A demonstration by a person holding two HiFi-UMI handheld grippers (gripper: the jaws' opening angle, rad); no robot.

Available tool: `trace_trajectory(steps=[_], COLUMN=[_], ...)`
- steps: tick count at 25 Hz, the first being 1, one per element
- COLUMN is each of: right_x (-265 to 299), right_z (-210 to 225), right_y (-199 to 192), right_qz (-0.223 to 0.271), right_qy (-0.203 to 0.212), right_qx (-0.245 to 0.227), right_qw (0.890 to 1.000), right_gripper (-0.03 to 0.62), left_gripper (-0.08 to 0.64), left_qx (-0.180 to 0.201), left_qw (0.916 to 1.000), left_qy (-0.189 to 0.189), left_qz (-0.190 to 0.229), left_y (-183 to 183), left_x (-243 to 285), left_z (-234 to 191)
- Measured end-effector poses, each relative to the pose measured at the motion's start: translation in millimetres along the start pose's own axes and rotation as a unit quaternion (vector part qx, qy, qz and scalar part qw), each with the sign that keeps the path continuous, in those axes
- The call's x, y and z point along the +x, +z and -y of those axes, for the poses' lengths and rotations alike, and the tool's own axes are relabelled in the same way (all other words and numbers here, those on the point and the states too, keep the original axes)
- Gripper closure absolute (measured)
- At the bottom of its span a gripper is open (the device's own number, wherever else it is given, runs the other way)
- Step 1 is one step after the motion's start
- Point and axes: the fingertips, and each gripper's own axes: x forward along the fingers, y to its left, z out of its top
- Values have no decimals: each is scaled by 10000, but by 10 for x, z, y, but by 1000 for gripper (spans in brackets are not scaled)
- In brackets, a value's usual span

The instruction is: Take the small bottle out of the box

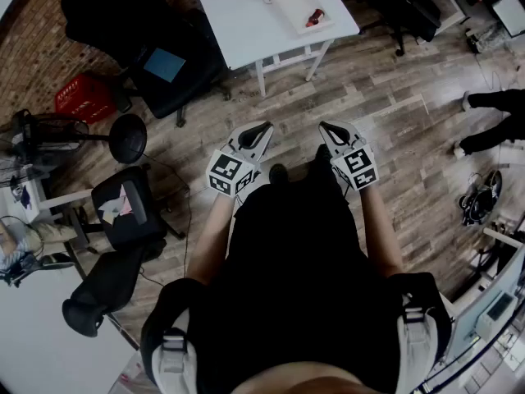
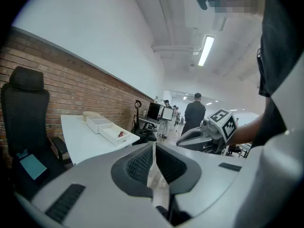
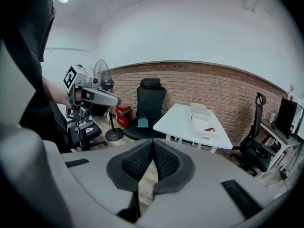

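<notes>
Desk [image 1: 238,15] stands at 12 o'clock from the person, well apart across the wooden floor [image 1: 385,97]. White box [image 1: 295,6] sits toward its 3 o'clock end. Small bottle [image 1: 315,17], red, lies inside the box. Left gripper [image 1: 262,125] and right gripper [image 1: 325,125] are side by side at the waist, aimed at 12. Fingers [image 2: 140,163] of both are pressed closed, with nothing between them. Black chair [image 1: 156,48] at 10 o'clock.

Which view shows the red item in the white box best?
Head view: it looks down into the box, showing the red item whole. Both gripper views catch only a small, distant red speck from the side.
</notes>
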Motion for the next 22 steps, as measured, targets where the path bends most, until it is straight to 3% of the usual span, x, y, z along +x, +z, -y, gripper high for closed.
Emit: trace_trajectory(steps=[12,22], right_x=[-68,-73], right_z=[103,469], right_y=[-66,-115], right_qz=[51,161], right_qy=[18,-155], right_qx=[43,77], right_qw=[10000,9997], right_gripper=[595,595], left_gripper=[525,525], left_qx=[54,83], left_qw=[9999,9997], left_qy=[106,202], left_qz=[-66,-115], left_y=[26,135], left_x=[13,247], left_z=[115,105])
